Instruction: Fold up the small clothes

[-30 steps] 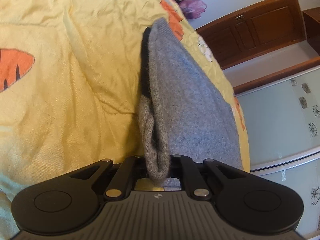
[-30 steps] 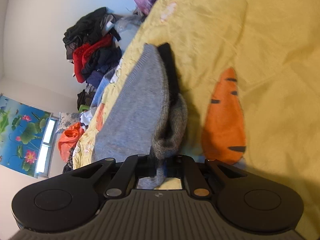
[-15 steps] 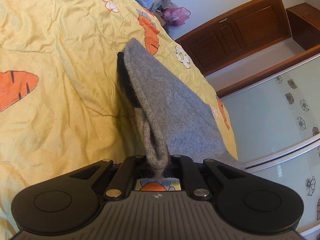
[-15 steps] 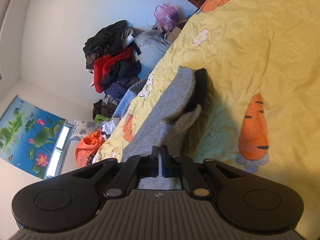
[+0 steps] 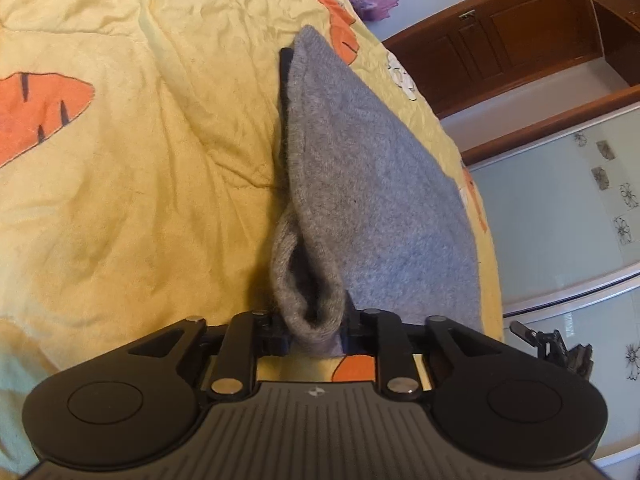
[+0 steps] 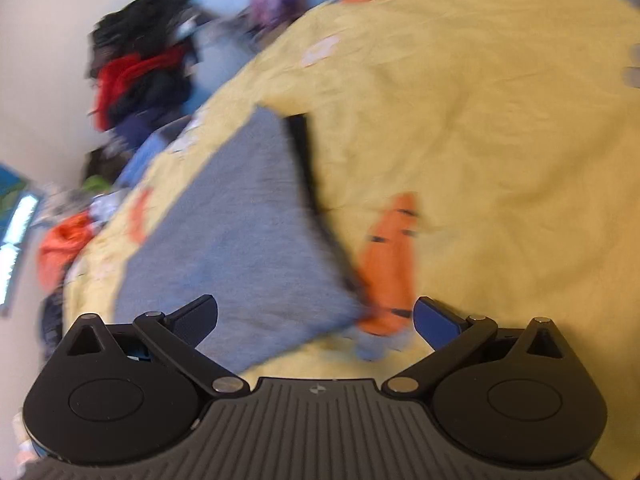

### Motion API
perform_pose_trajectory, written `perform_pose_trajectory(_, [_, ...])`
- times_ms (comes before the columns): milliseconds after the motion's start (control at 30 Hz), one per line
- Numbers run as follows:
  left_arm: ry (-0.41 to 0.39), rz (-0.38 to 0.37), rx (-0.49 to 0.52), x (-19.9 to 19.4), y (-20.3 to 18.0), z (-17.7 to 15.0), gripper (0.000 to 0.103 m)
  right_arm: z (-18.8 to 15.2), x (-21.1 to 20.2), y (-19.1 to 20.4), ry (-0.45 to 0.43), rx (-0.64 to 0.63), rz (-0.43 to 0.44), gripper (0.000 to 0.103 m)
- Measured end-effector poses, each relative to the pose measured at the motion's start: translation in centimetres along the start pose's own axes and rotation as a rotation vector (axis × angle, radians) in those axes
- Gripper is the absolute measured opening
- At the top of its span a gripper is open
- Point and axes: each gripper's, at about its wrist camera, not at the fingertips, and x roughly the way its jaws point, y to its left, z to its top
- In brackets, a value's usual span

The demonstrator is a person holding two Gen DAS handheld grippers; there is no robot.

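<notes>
Gripper (image 5: 314,330) above yellow carrot-print bedspread (image 5: 140,152); wooden cabinet (image 5: 500,36)

Grey knit garment (image 5: 360,200) w/ black edge; yellow, orange-carrot bedspread (image 5: 140,140).

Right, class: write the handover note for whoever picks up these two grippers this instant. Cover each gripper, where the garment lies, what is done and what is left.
Left gripper: jaws shut on a bunched edge of the grey sweater.
Right gripper: jaws wide open, holding nothing, just above the sweater's near corner; this view is motion-blurred.
Sweater: lies doubled over on the yellow bedspread, a dark layer showing along one edge.
Done: one fold appears laid and the right side is free.
Left: probably set down and let go of the left edge, smooth it, then make any further fold.
</notes>
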Motion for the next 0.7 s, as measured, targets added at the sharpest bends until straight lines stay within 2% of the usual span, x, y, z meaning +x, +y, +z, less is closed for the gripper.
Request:
perform_pose_trajectory(67, [0.010, -0.032, -0.001, 0.0, -0.2, 0.1, 0.043, 1.0, 1.2, -0.2, 0.072, 0.012, -0.030, 0.103])
perform_pose_trajectory(100, [0.019, -0.057, -0.005, 0.0, -0.3, 0.3, 0.060, 1.3, 1.7, -0.8, 0.103, 0.038, -0.007, 0.103])
perform_pose_trajectory(133, [0.027, -0.087, -0.008, 0.1, -0.5, 0.5, 0.079, 1.2, 1.2, -1.3, 0.088, 0.061, 0.026, 0.103])
perform_pose_trajectory(200, [0.030, -0.102, -0.015, 0.3, -1.0, 0.7, 0.092, 1.2, 1.1, -1.9, 0.083, 0.097, 0.080, 0.103])
perform_pose_trajectory(267, [0.029, -0.073, 0.001, 0.7, -1.8, 0.8, 0.092, 1.0, 1.3, -2.0, 0.068, 0.093, 0.112, 0.102])
perform_pose_trajectory(333, [0.034, -0.060, 0.017, 1.1, -2.5, 0.8, 0.101, 0.9, 1.8, -1.6, 0.048, 0.061, 0.134, 0.090])
perform_pose_trajectory(467, [0.016, -0.033, 0.008, 1.5, -3.1, 0.8, 0.103, 1.0, 2.6, -1.5, 0.043, 0.057, 0.178, 0.076])
perform_pose_trajectory(500, [0.008, -0.033, 0.002, 1.5, -3.0, 0.8, 0.103, 0.9, 2.7, -1.7, 0.038, 0.082, 0.181, 0.066])
perform_pose_trajectory(533, [0.002, -0.035, -0.006, 1.5, -3.0, 0.8, 0.103, 1.0, 2.9, -2.0, 0.041, 0.091, 0.179, 0.045])
perform_pose_trajectory(600, [-0.008, -0.038, -0.011, 1.4, -2.9, 0.8, 0.103, 0.6, 3.6, -2.1, 0.063, 0.092, 0.146, 0.015])
perform_pose_trajectory(700, [-0.017, -0.036, -0.008, 1.4, -2.9, 0.7, 0.103, -0.1, 3.7, -2.7, 0.035, 0.131, 0.159, 0.014])
